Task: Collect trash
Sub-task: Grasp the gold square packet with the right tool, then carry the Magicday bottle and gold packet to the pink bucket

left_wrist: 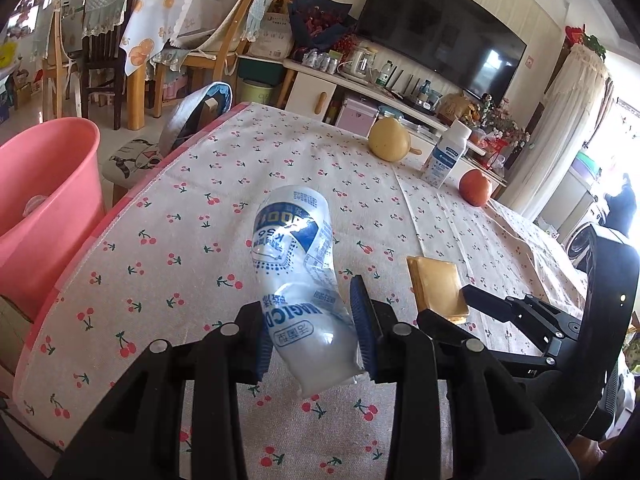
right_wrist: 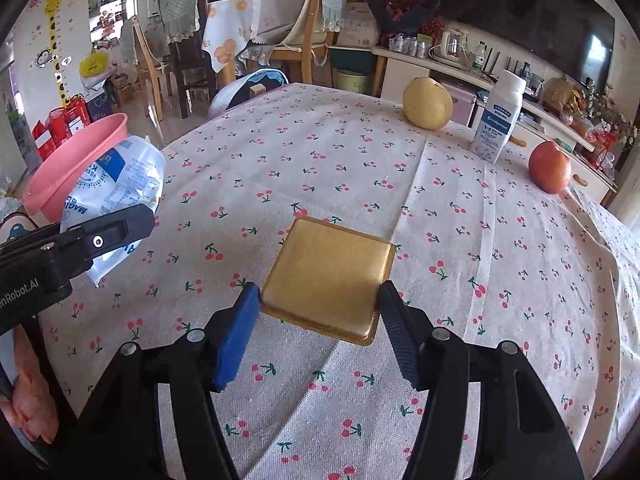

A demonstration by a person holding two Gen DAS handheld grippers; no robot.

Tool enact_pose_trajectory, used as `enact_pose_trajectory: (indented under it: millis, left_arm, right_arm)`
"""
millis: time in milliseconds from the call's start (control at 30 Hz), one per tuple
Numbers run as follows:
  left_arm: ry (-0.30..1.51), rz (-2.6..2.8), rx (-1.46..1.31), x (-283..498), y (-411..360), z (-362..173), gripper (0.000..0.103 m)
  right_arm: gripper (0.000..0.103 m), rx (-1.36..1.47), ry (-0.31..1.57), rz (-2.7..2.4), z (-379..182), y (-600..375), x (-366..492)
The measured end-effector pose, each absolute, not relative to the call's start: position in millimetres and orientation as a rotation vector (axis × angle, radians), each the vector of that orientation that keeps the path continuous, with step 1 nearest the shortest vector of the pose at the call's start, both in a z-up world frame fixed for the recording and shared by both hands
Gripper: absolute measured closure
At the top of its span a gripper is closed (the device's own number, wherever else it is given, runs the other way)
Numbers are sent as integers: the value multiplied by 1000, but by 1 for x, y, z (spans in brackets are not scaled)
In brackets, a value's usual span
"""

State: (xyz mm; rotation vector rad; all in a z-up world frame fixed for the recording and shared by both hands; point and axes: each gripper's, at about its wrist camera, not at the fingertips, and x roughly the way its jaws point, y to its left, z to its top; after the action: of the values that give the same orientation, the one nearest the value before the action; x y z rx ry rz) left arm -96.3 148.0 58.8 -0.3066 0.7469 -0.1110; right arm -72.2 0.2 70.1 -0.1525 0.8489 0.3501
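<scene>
A crumpled white and blue plastic wrapper (left_wrist: 296,248) hangs above the cherry-print tablecloth (left_wrist: 180,216), and my left gripper (left_wrist: 308,314) is shut on its lower end. In the right wrist view the same wrapper (right_wrist: 124,176) sticks up behind the left gripper's arm (right_wrist: 100,236). A flat square gold packet (right_wrist: 326,276) lies on the cloth with its near edge between the blue pads (right_wrist: 236,332) of my right gripper (right_wrist: 318,291), and both pads press its sides. From the left wrist view, the gold packet (left_wrist: 436,284) lies in front of the right gripper (left_wrist: 472,300).
A pink plastic bin (left_wrist: 48,184) stands off the table's left edge, seen also as the pink bin (right_wrist: 76,160). At the far side stand a yellow pear (right_wrist: 427,106), a white bottle (right_wrist: 498,120) and an orange fruit (right_wrist: 549,168). Chairs and a TV cabinet lie beyond.
</scene>
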Motion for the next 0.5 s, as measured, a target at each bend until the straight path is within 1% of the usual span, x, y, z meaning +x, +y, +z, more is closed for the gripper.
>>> enact_pose_trajectory:
  millis: [300, 500]
  left_arm:
    - [722, -127, -325, -99, 150, 63, 66]
    - [685, -113, -330, -106, 161, 71, 66]
  right_arm:
    - [41, -110, 857, 312, 75, -6, -80]
    - [41, -62, 840, 321, 89, -2, -87]
